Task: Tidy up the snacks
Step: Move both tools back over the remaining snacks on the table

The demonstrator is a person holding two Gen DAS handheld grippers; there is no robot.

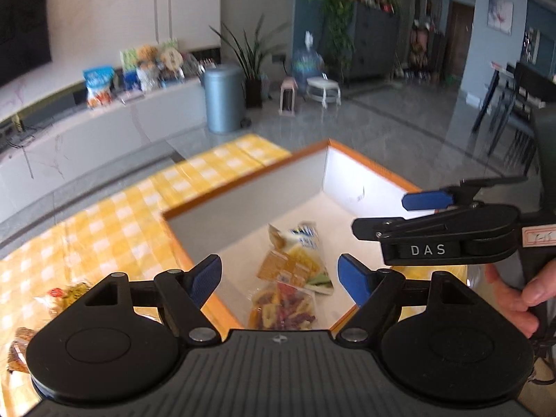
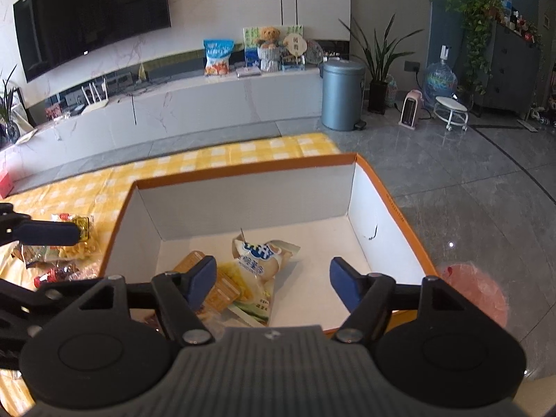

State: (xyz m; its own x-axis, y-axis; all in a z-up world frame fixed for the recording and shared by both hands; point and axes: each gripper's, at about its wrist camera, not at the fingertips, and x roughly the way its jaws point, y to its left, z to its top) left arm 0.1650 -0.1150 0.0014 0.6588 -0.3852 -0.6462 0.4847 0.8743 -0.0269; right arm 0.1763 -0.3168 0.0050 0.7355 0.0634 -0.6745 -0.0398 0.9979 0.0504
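An orange-rimmed cardboard box (image 2: 243,170) with white walls stands on the yellow checked tablecloth (image 2: 208,156). Inside lie a white-and-blue snack packet (image 2: 259,260), an orange packet (image 2: 222,292) and, in the left wrist view, a packet of colourful pieces (image 1: 283,307). My right gripper (image 2: 272,279) hangs open above the box's near side, nothing between its blue pads. My left gripper (image 1: 279,276) is open too, over the box's (image 1: 243,187) near left corner and above the packets (image 1: 305,239). The right gripper (image 1: 378,213) shows from the side, held by a hand (image 1: 514,299).
Several loose snack packets (image 2: 69,253) lie on the cloth left of the box, also visible in the left wrist view (image 1: 66,295). The table ends just past the box, with grey floor beyond and to the right. A grey bin (image 2: 342,95) and a low TV bench (image 2: 173,111) stand farther off.
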